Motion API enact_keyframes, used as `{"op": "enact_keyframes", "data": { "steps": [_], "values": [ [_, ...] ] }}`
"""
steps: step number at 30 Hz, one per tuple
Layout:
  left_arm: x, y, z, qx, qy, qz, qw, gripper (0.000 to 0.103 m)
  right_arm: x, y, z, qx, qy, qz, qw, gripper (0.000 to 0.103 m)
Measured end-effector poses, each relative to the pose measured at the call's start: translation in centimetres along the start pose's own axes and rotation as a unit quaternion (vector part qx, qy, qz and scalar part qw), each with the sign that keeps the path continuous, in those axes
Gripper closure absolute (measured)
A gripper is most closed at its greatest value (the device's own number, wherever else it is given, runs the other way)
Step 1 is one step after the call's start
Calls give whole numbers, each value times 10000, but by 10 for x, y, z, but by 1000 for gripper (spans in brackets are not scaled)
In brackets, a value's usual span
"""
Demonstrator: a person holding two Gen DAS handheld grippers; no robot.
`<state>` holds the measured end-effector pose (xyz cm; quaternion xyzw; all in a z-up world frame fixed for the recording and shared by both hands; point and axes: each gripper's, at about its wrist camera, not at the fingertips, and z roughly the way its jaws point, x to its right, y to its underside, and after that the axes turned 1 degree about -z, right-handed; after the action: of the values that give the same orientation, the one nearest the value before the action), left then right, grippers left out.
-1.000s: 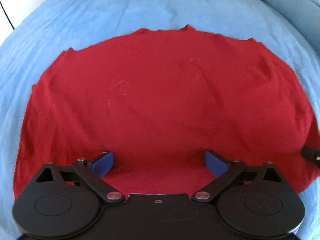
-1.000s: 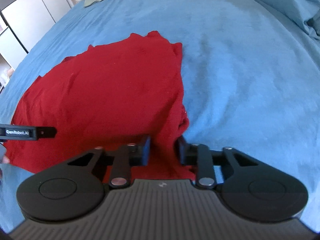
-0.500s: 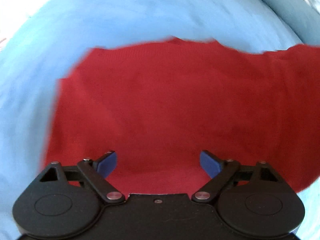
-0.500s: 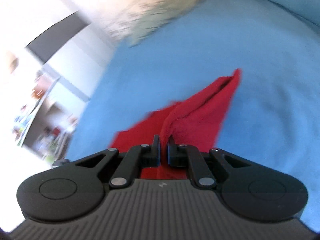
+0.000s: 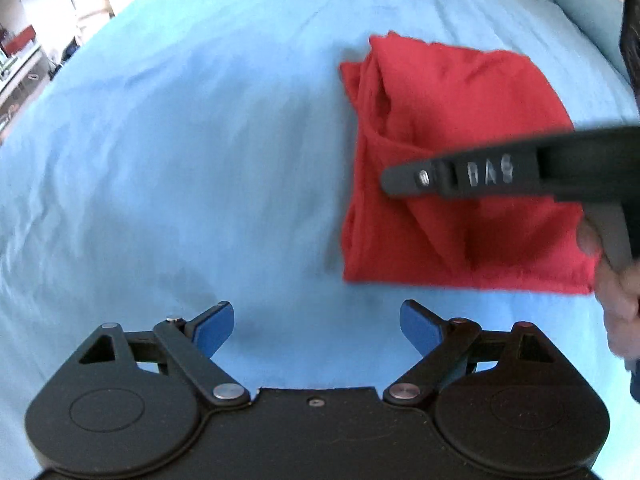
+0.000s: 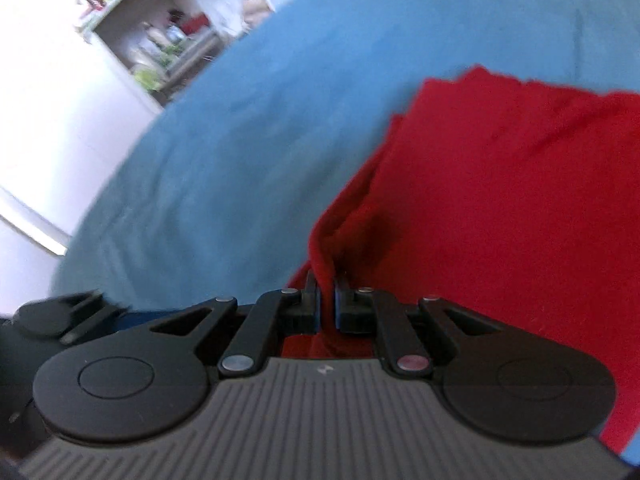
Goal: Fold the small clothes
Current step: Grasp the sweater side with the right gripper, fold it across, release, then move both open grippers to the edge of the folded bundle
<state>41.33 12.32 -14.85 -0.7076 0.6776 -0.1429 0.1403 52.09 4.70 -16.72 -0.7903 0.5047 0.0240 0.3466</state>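
Observation:
A red garment [image 5: 460,120] lies folded over itself into a rough rectangle on the blue bed sheet [image 5: 180,140]. My left gripper [image 5: 316,312] is open and empty over bare sheet, below and left of the garment's near corner. In the right wrist view my right gripper [image 6: 326,284] has a raised fold of the red garment [image 6: 500,180] between its pads, and its jaws are just starting to open. From the left wrist view the right gripper [image 5: 460,178] reaches across the garment from the right, held by a person's hand [image 5: 616,300].
The blue sheet [image 6: 260,140] stretches wide to the left of the garment. A shelf with small items [image 6: 172,48] stands beyond the bed's edge. A blue-grey pillow or duvet [image 5: 580,0] lies at the far right.
The right gripper carried the garment's edge across, folding the spread-out red garment in half. My left gripper moved off the cloth onto bare sheet beside it.

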Motion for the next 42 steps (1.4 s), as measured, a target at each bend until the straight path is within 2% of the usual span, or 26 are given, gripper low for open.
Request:
{"op": "enact_keyframes", "data": {
  "steps": [1, 3, 6, 9, 11, 13, 16, 20, 24, 26, 29, 30, 32, 34, 37, 42],
  "values": [
    [-2, 2, 0, 23, 75, 5, 10000, 10, -1, 2, -3, 70, -48, 36, 10000, 73],
    [-3, 4, -3, 110, 225, 26, 9997, 10, 2, 0, -18, 122, -280, 112, 9995, 32],
    [-5, 2, -10, 254, 485, 21, 9985, 10, 4, -5, -63, 701, -158, -65, 9974, 19],
    [-5, -1, -20, 379, 770, -88, 9963, 10, 15, 6, -112, 1123, 502, -61, 9924, 15],
    [0, -4, -25, 442, 851, -133, 9953, 9, 25, 23, -138, 1316, 955, 107, 9866, 7],
    [4, -7, -26, 474, 845, -154, 9952, 9, 35, 45, -151, 1317, 1418, 159, 9810, 7],
    [9, -13, -20, 517, 759, -283, 9954, 9, 41, 80, -147, 1044, 2017, 118, 9738, 7],
    [8, -23, -16, 607, 717, -538, 9941, 9, 40, 118, -121, 697, 2317, 187, 9701, 7],
    [6, -33, -10, 653, 593, -607, 9942, 9, 38, 126, -102, 647, 2406, 532, 9670, 9],
    [2, -35, -7, 650, 441, -649, 9948, 9, 39, 125, -100, 754, 2666, 650, 9587, 10],
    [-9, -31, 1, 538, 219, -624, 9964, 9, 43, 132, -112, 920, 3322, 813, 9352, 10],
    [-12, -28, 7, 445, 134, -539, 9975, 9, 47, 134, -115, 904, 3421, 931, 9307, 10],
    [-17, -18, 17, 290, 32, -362, 9989, 9, 53, 138, -120, 908, 3317, 1100, 9325, 10],
    [-18, -10, 21, 371, 70, -205, 9991, 9, 54, 140, -118, 830, 3338, 1044, 9331, 10],
    [-11, -11, 20, 404, -100, 0, 9991, 9, 58, 140, -117, 785, 3274, 1042, 9358, 10],
    [-7, -12, 14, 385, -222, 12, 9990, 9, 60, 138, -122, 710, 3094, 849, 9445, 10]
  ]
}}
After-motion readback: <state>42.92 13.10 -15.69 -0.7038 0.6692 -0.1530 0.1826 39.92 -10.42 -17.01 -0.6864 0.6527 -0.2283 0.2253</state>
